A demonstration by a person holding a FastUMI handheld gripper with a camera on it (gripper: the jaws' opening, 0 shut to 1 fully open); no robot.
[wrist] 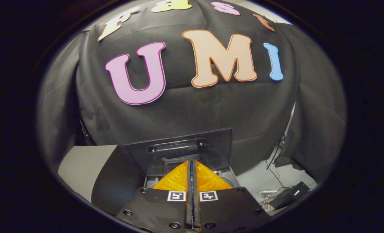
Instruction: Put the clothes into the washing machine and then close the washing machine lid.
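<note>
Booth wall [192, 110]: black cloth, draped in folds, rising behind everything else.

Tabletop [82, 168]: pale surface, bare to one side of the machine, with a dark panel lying over part of it.

Washing machine [226, 176]: small dark unit directly ahead of the fingers and partly hidden by them. Its lid [185, 145] stands raised and upright, a dark, glossy panel with a long handle bar across it, facing the camera. The opening beneath is mostly covered by the fingers; contents cannot be told.

Gripper [192, 166]: held level and pointing straight at the raised lid, tips just short of it. The jaws are closed together, only a thin seam between the two fingers, nothing gripped.

Cables and a small black box [287, 195]: on the pale surface beside the machine.
</note>
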